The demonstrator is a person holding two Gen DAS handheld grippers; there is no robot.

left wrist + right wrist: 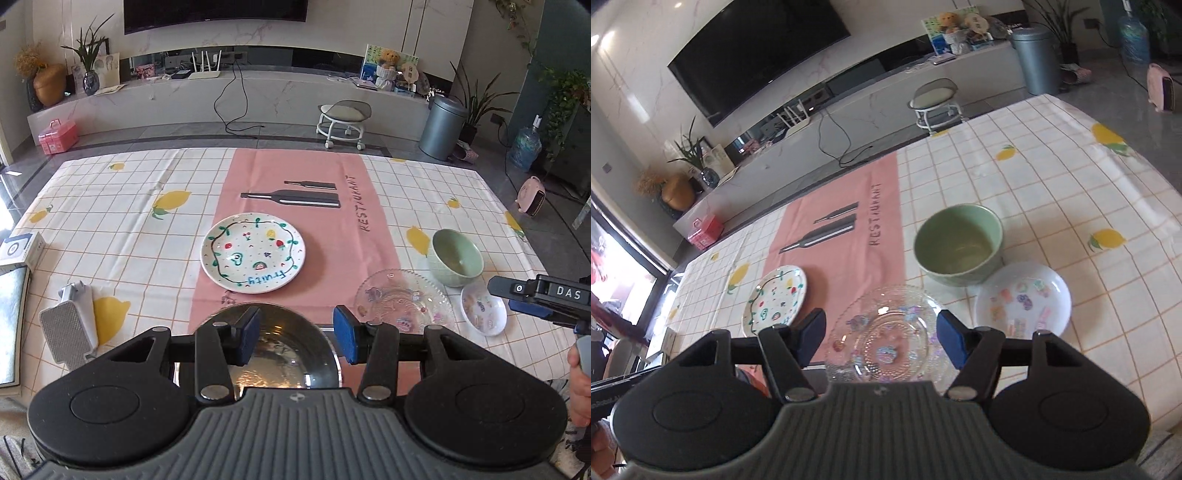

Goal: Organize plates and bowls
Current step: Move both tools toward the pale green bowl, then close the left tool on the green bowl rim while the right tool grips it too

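My left gripper [296, 334] is open and hangs over a shiny steel bowl [280, 354] at the table's near edge; its blue pads do not press on anything. Further out on the pink runner lies a white plate [253, 254] painted with fruit and the word "Fruity", also seen as the painted plate [775, 301]. My right gripper [879, 336] is open above a clear glass plate [886, 339], nothing between its pads. Behind it stand a green bowl [958, 243] and a small white dish [1023, 301] with stickers. The left wrist view shows the glass plate [402, 297], green bowl [456, 256], white dish [484, 310] and right gripper [513, 299] at the right.
A checked tablecloth [129, 229] with lemons covers the table. A grey-white handheld device [70, 328] and a small box [22, 249] lie at the left edge. Beyond the table stand a stool [341, 118] and a grey bin [441, 125].
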